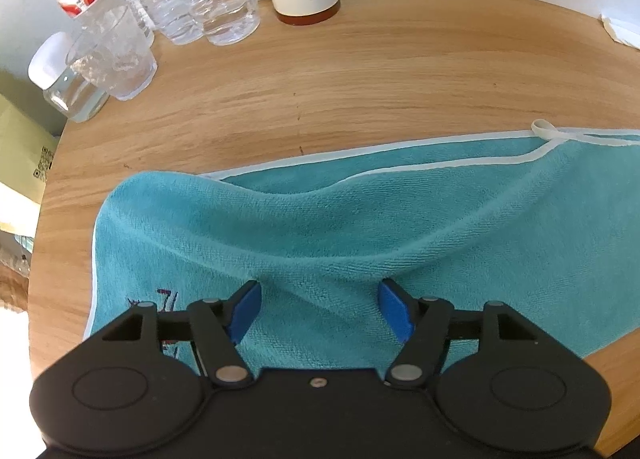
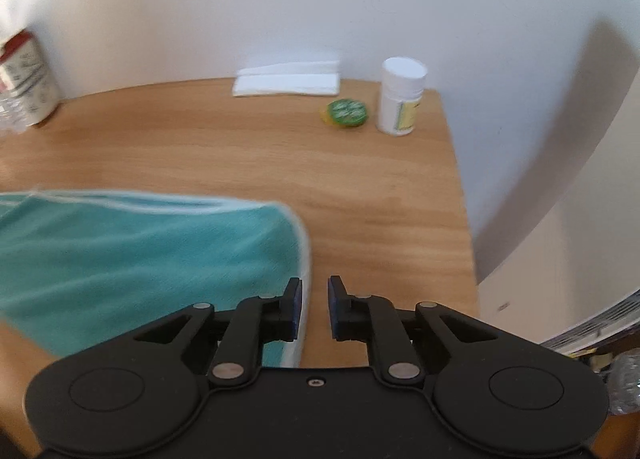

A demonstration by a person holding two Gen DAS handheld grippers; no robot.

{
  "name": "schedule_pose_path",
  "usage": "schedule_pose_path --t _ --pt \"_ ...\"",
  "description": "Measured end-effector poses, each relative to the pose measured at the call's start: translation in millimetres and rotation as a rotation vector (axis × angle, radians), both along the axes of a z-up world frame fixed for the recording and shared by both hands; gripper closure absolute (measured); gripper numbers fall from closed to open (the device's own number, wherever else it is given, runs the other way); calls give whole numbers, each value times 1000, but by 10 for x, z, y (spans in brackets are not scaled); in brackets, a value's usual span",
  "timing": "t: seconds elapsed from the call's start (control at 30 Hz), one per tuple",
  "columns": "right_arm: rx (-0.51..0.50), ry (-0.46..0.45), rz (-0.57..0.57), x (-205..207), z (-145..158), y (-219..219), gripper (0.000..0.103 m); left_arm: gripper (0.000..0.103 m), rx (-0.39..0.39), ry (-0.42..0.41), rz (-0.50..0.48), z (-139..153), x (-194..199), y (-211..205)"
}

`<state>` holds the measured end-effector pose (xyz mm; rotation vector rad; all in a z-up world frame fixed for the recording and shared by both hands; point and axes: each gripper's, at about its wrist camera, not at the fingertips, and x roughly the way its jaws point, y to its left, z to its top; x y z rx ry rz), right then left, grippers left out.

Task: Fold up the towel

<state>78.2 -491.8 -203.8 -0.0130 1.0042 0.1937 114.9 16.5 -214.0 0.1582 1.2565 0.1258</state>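
loosely folded teal towel (image 1: 360,227), white-edged, rumpled

Left gripper (image 1: 320,299): black linkage body low in the left wrist view, blue fingertips (image 1: 244,311) spread wide apart, angled slightly outward, nothing pinched between them. Right gripper (image 2: 314,307): same black body filling the bottom of the right wrist view, dark blue pads (image 2: 295,309) parallel and drawn near each other with a narrow gap left, nothing clamped in it. No hand or sleeve visible behind either.
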Motion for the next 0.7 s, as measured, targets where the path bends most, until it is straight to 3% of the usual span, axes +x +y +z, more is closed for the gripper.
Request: schedule_pose_path --t 0.3,0.37,0.53,0.7 --pt "2 45 37 -151 -224 88 88 35 -16 10 16 0 15 38" --pt "-21 56 40 -138 -232 80 84 33 -11 11 15 1 21 30" --pt "-98 97 72 -17 -174 181 84 33 -8 9 45 8 16 57" --pt "-126 -11 131 150 121 316 84 37 1 -71 58 193 -27 117"
